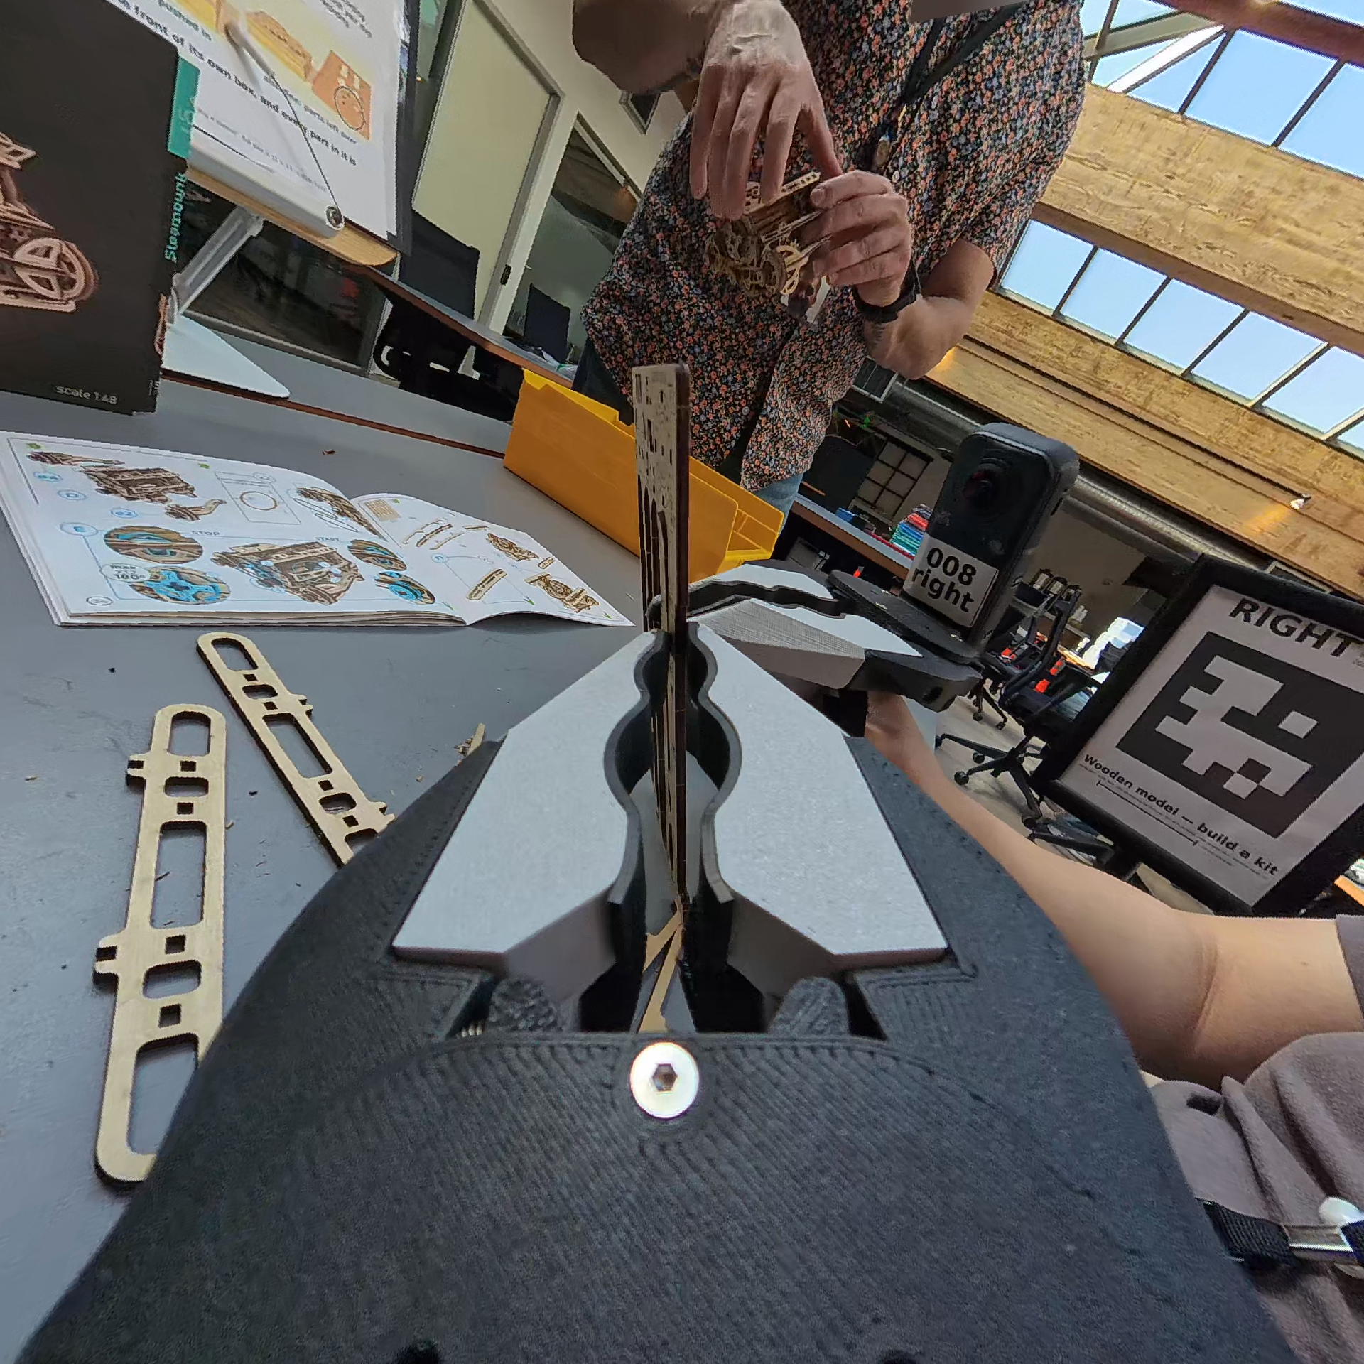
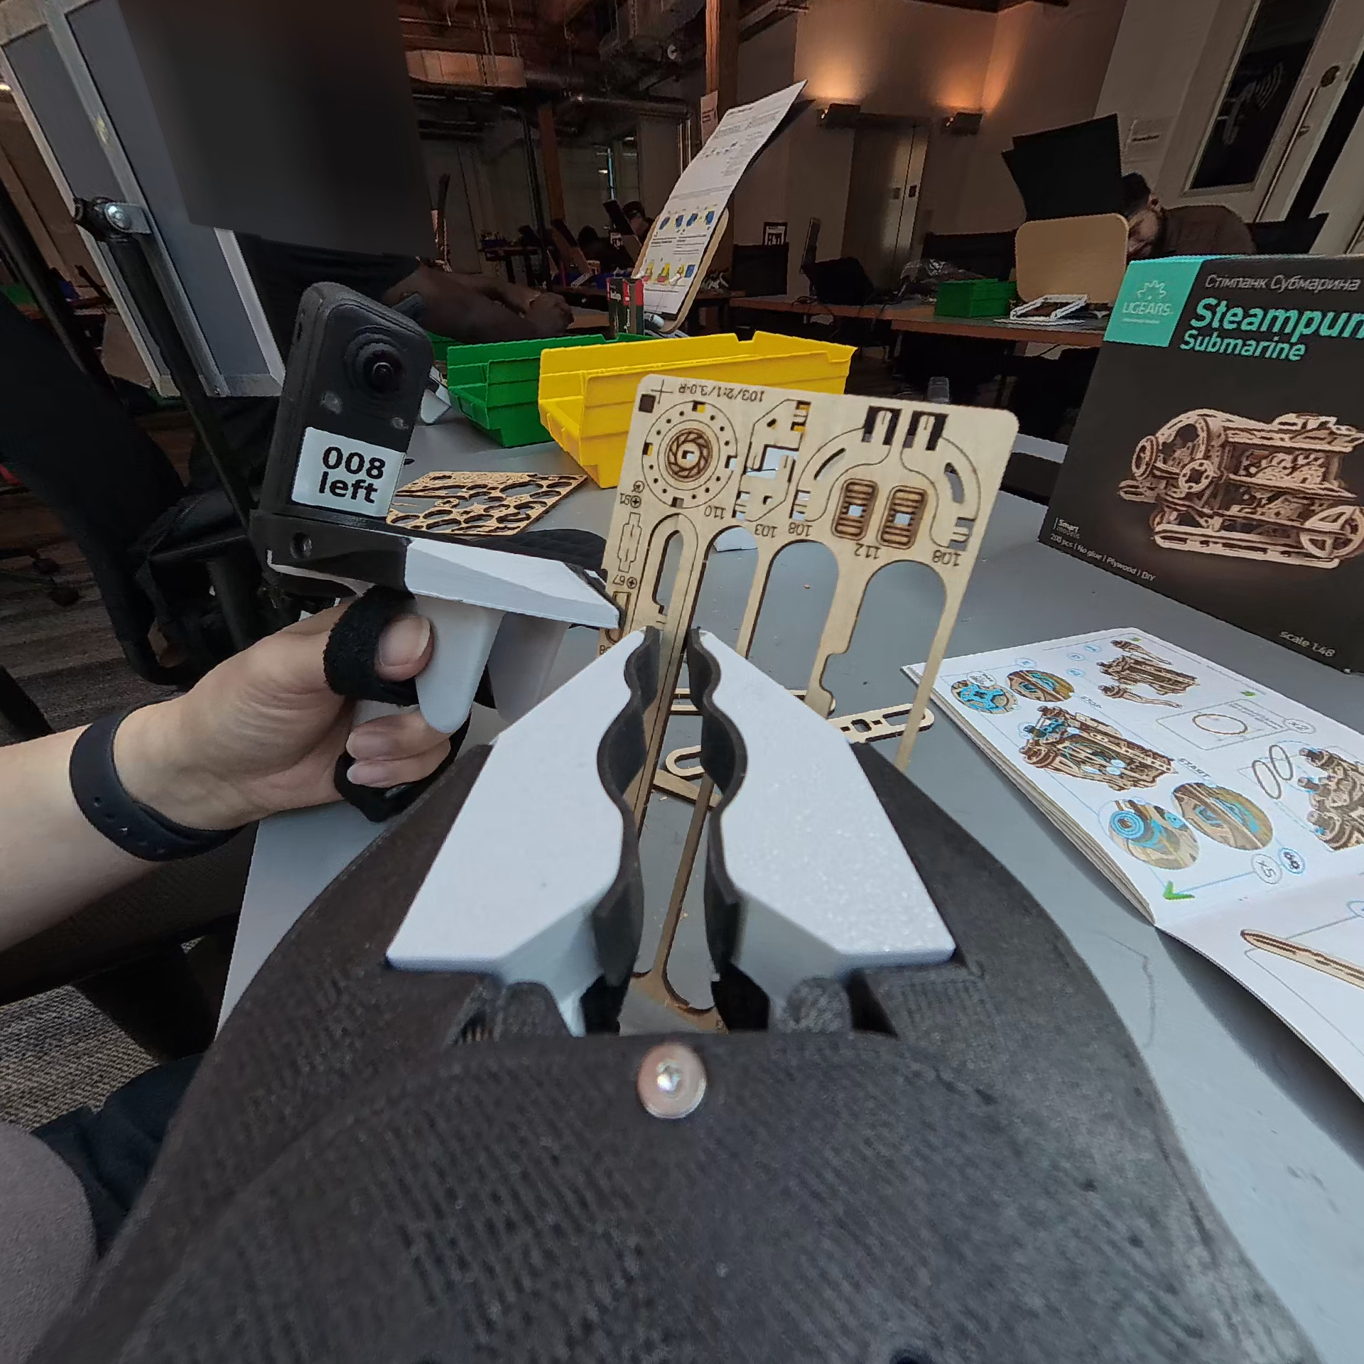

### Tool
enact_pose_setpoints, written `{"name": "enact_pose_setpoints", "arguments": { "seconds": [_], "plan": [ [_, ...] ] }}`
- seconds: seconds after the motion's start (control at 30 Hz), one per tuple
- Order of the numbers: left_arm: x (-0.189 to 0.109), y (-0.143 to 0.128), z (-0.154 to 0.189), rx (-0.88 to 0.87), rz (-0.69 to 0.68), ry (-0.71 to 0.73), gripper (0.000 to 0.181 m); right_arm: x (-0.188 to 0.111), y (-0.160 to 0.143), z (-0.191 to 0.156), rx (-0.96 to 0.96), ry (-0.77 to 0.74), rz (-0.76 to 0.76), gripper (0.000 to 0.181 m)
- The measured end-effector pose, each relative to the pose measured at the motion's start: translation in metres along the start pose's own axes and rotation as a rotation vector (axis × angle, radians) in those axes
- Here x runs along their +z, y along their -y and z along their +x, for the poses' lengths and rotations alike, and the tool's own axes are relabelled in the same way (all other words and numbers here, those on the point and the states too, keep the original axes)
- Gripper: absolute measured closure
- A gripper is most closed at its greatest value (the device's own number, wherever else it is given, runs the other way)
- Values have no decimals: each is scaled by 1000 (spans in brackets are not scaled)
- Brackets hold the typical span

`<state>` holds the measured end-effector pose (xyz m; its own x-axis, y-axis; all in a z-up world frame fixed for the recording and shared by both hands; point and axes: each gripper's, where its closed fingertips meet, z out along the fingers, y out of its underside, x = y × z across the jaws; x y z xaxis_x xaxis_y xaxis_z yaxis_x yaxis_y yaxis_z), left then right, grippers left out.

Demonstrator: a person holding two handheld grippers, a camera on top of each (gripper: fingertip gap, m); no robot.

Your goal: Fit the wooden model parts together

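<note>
Left wrist view: left gripper [image 1: 668, 649] clamps plywood sheet [image 1: 662, 487] edge-on.

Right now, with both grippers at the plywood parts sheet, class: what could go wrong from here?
1. The right gripper has its jaws close around a thin strut of the plywood parts sheet; twisting there could snap it.
2. The left gripper clamps the sheet near one edge, so a push may lever it out of the jaws.
3. A freed part could drop among the wooden strips on the table.
</note>
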<state>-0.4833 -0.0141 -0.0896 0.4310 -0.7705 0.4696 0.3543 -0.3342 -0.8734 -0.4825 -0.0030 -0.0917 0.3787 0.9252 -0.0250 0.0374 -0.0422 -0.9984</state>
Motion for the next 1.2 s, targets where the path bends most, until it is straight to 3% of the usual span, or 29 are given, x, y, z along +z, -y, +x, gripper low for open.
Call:
{"name": "enact_pose_setpoints", "arguments": {
  "seconds": [1.2],
  "plan": [
    [0,0,-2,-17,-1,2,181,1,-1,0,8,12,-2,175]
  ]
}}
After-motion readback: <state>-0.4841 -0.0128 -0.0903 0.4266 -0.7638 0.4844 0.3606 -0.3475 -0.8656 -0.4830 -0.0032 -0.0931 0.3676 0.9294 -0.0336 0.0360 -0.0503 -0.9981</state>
